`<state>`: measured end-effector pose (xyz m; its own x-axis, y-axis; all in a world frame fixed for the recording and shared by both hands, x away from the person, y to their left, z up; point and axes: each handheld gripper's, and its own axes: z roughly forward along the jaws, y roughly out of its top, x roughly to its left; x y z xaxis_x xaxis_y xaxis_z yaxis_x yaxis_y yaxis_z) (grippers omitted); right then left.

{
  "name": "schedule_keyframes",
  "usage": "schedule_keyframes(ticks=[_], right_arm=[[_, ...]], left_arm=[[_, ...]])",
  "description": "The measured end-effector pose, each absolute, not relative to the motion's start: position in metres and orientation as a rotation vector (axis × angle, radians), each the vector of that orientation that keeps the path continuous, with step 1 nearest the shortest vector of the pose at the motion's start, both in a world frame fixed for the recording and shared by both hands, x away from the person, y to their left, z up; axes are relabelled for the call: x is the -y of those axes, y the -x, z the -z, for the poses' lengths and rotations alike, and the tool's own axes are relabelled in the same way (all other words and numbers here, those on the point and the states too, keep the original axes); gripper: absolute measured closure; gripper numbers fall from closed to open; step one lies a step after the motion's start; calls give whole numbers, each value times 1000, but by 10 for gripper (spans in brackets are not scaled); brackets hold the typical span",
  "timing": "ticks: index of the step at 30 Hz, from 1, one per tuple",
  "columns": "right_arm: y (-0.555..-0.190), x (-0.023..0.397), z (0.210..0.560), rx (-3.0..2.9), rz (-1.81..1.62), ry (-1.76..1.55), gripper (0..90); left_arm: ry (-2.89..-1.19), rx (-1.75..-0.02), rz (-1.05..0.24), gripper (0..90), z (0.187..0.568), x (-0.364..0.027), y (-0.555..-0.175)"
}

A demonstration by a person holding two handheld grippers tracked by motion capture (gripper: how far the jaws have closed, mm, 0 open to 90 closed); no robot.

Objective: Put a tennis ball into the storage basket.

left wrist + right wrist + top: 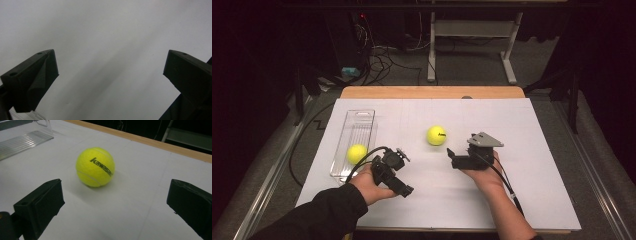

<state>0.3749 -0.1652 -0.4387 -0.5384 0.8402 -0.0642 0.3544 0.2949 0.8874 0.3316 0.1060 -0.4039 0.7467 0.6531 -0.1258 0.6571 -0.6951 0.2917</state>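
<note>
Resting low on the white table (532,200), both hands' grippers, left (404,189) and right (451,154), hold fingers spread, gripping nothing.

Bright light floods the white table cover (512,200) while the surroundings sink into darkness, soft shadows falling, close-up black jaws slightly blurred.

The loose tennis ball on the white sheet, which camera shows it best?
The right gripper view: the loose tennis ball sits close ahead of the open jaws, with its printed lettering legible. The high view shows it small, resting apart from the clear tray.
</note>
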Motion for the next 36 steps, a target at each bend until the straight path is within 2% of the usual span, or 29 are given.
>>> schedule_keyframes(ticks=[12,20,27,29,36], right_arm=[[-419,113,445,-2124,-1139,-1072,39],[-443,100,460,-2189,-1038,-1143,91],[-449,97,466,-2233,-1000,-1149,176],[-450,98,467,-2251,-1008,-1146,262],[-437,99,458,-2225,-1021,-1087,273]], left_arm=[[-2636,-988,30,5,405,-101,-329],[-2638,-980,32,5,405,-99,-327],[-2637,-974,35,5,405,-99,-327],[-2636,-975,37,5,405,-99,-327],[-2639,-982,39,5,405,-99,-329]])
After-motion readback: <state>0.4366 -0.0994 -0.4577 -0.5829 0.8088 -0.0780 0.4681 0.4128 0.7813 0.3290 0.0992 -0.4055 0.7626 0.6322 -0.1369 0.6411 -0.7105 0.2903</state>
